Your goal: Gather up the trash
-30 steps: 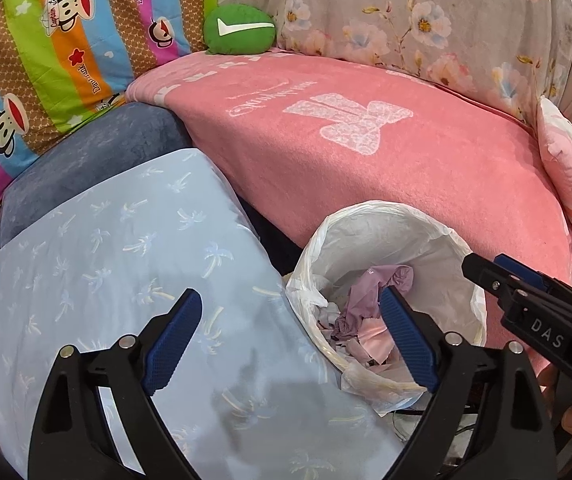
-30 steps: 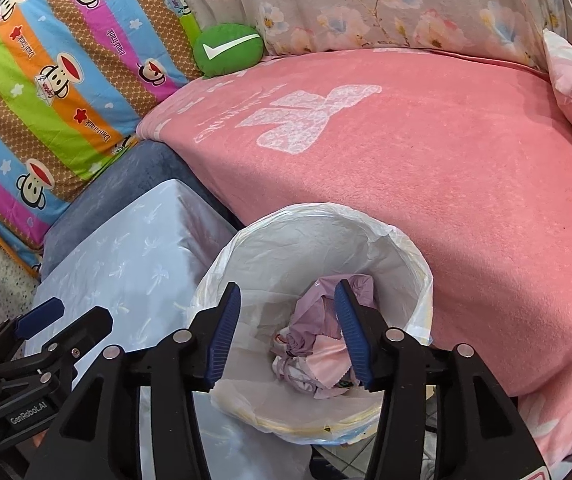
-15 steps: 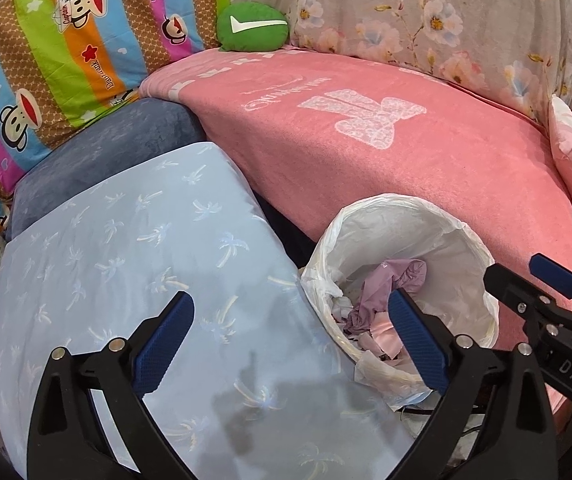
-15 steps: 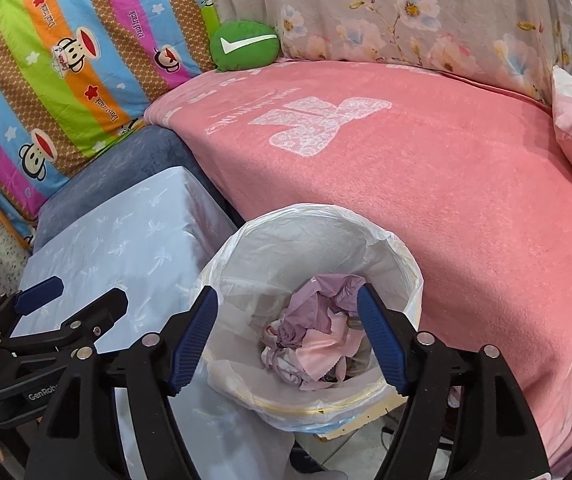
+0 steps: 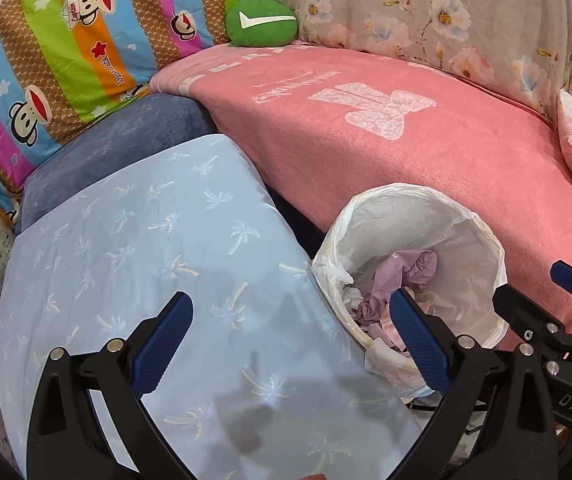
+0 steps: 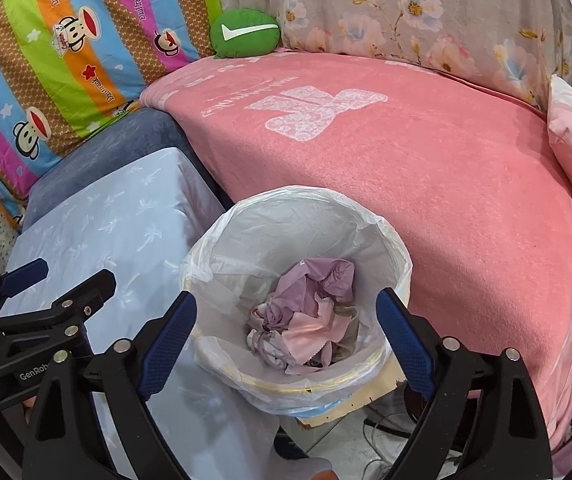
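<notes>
both grippers wide over the lined bin

the right gripper [image 6: 286,334] hangs above the round waste bin lined with a white plastic bag [image 6: 390,240], its blue-padded fingers [image 6: 165,340] spread to either side of the bin's mouth. its jaws have just been opening and now stand as wide as they go, with nothing pinched between them; the pads touch neither the bag nor its contents.

inside the bin lies the trash: a crumpled heap of mauve, pink and white wrappers and tissue [image 6: 306,320], resting low against the liner. the bag's edge is folded out over the rim.

the left gripper [image 5: 292,344] is held over the pale blue cloth with a faint palm-tree print [image 5: 145,240], which covers a boxy surface just beside the bin. its jaws have also just been opening and stand wide, with nothing between them; the right-hand pad sits in front of the bin's near rim in this view. the bin [image 5: 478,232] and the heap of trash [image 5: 398,276] show at the lower right there, with the right gripper's black frame at the edge.

behind the bin spreads a pink fleece blanket with a white woven motif [image 6: 406,160]. a green round cushion with a white tick mark [image 6: 245,34] sits at its far edge, between a striped monkey-print quilt [image 6: 65,52] and a grey floral fabric [image 6: 426,12].
</notes>
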Motion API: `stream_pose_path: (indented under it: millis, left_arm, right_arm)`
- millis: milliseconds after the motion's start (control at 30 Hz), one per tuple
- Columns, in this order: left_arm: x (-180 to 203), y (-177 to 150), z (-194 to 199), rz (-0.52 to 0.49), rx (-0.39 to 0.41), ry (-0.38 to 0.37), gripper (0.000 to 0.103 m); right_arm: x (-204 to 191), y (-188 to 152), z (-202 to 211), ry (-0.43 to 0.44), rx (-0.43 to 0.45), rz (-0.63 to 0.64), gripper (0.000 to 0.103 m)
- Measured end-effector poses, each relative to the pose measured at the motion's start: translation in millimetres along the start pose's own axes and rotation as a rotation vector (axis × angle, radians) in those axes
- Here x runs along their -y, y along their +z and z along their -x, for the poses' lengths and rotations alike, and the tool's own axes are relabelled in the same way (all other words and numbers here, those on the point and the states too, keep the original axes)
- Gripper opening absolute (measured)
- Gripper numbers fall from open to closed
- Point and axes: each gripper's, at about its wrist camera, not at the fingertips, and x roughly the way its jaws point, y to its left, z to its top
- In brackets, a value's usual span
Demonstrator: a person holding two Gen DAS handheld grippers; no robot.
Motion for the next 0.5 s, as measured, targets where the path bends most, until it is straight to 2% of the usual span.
stream_pose_path:
  millis: [500]
  left_arm:
    - [-4,-13,5,0.005,-0.004,0.067,0.095]
  right_arm:
    - [-7,-12,2,-0.014,-0.019,0.055,0.098]
